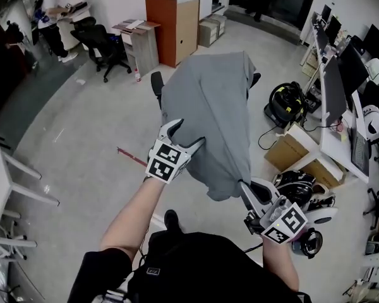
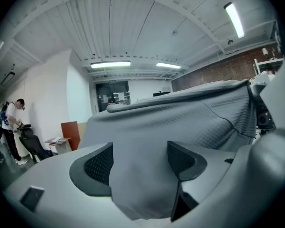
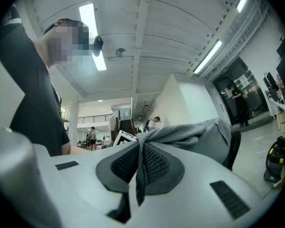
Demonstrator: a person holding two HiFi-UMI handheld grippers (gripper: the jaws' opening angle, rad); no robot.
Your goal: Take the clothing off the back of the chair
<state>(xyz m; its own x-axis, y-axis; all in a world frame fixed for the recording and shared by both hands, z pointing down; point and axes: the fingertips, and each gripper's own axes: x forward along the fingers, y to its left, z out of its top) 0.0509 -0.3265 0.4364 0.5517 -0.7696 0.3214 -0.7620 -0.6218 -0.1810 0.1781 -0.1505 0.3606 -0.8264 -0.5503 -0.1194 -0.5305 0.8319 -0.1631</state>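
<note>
Over the chair (image 1: 156, 84) in the middle of the floor, the grey garment (image 1: 210, 115) hangs draped, lifted into a tent between the two tools. From the head view the left gripper (image 1: 188, 135) stands at the cloth's near left edge and the right gripper (image 1: 244, 188) at its lower corner, but how they hold it is unclear there. The left gripper view settles one side: its jaws stand wide, with a loose bulge of fabric lying between the pads (image 2: 99, 165). The right gripper view settles the other: its jaws are pinched together on a thin fold of the garment, and the black chair back shows past the cloth. Around them lies a pale grey office floor (image 1: 82, 137), with a brown cabinet (image 1: 174, 30), cardboard boxes (image 1: 290, 149), a vacuum cleaner (image 1: 289, 100) and desks with monitors (image 1: 335, 87). A person (image 1: 50, 11) stands at a far desk.
</note>
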